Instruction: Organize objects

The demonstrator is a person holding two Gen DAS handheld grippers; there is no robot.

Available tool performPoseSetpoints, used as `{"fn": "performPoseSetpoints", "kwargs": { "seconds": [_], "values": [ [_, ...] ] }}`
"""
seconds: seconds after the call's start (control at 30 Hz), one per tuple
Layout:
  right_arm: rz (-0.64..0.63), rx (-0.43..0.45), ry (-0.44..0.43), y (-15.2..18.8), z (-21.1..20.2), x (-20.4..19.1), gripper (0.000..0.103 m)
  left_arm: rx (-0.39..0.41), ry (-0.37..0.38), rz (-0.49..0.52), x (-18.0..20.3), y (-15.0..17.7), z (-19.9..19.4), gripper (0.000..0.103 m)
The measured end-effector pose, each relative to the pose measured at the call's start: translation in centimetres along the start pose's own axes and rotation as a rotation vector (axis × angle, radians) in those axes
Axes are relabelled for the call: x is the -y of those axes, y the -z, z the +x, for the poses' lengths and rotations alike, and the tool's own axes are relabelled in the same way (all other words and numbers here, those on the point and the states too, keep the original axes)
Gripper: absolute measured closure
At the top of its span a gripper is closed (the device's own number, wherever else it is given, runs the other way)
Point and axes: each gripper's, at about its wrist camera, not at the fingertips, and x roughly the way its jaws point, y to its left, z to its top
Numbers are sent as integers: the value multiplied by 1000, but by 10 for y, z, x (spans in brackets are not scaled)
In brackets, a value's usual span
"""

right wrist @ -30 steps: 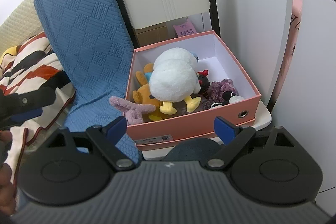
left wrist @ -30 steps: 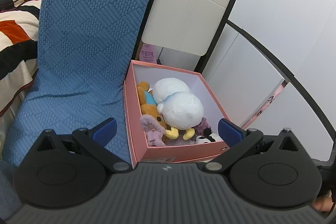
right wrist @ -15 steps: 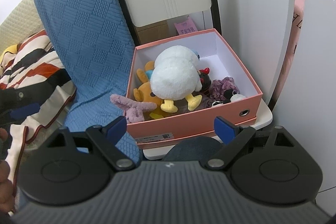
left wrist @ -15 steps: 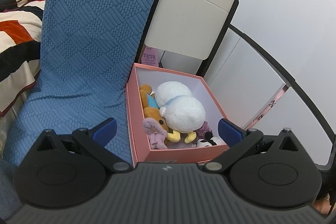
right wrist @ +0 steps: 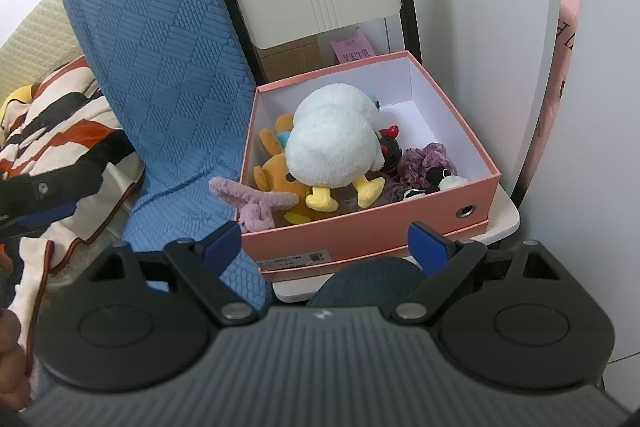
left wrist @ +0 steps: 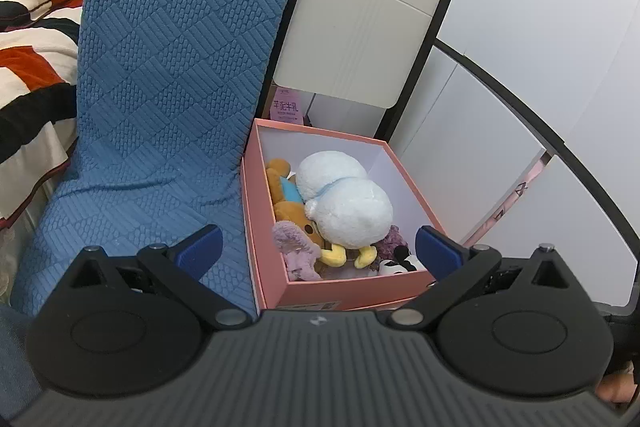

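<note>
I saw the pink box (right wrist: 360, 233) sitting on a small white table (right wrist: 502, 223), right next to a blue cushion (right wrist: 160, 67). The box was open on top and full of soft toys. A big white duck (right wrist: 334, 143) with yellow feet lay on top of the pile. Under it was an orange bear (right wrist: 276, 173). A fuzzy purple toy (right wrist: 256, 203) hung over the near left corner of the box. A small black and white toy (right wrist: 444, 183) was tucked in the near right corner, but I could not make out what kind it was.

Behind the box stood a folded beige chair (left wrist: 356, 35) with a black frame. A striped blanket (right wrist: 60, 131) lay to the left of the cushion.

My left gripper (left wrist: 318, 247) had its blue fingers (left wrist: 200, 245) spread wide with nothing between them. My right gripper (right wrist: 326, 243) was spread wide too, and it held nothing. Both pointed down at the box from the near side and did not touch it.
</note>
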Motion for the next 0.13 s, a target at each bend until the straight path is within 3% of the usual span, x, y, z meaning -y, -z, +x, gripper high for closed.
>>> {"fn": "performPoseSetpoints", "kwargs": {
  "seconds": [0.13],
  "values": [
    [2, -2, -1, 0, 1, 1, 12, 2, -1, 17, 1, 1, -1, 0]
  ]
}}
